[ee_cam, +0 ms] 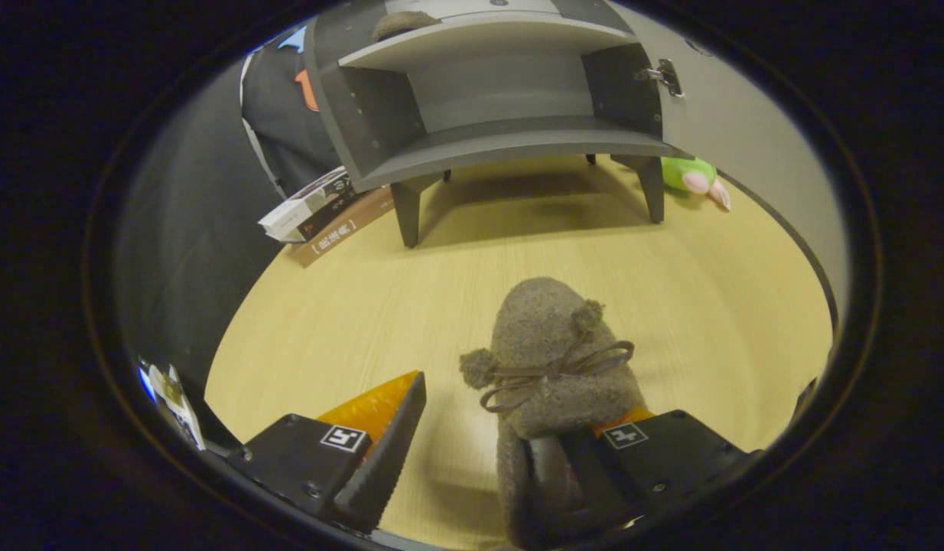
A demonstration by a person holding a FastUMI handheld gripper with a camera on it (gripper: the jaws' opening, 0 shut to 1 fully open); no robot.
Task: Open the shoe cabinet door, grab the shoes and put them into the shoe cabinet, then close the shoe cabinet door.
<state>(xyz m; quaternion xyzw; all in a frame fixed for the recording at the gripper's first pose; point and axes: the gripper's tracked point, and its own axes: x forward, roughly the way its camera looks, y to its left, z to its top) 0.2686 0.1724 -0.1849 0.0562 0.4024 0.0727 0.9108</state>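
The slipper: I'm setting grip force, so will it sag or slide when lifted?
The slipper looks soft and fuzzy, so it probably flexes and droops. Fuzz likely resists slipping. One of the open fingers sits apart from it, the other at its opening.

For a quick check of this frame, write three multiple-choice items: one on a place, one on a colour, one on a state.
1. Where is the grey slipper?
A. on the cabinet's lower shelf
B. at the gripper, by its right finger
C. on the books

2. What colour is the plush toy by the cabinet leg?
A. green
B. red
C. blue

3. How stands the shoe cabinet door?
A. shut
B. taken off
C. swung open

Answers: 1 B, the slipper lies on the floor against the right finger; 2 A, its body is green; 3 C, the shelves are bare to view.
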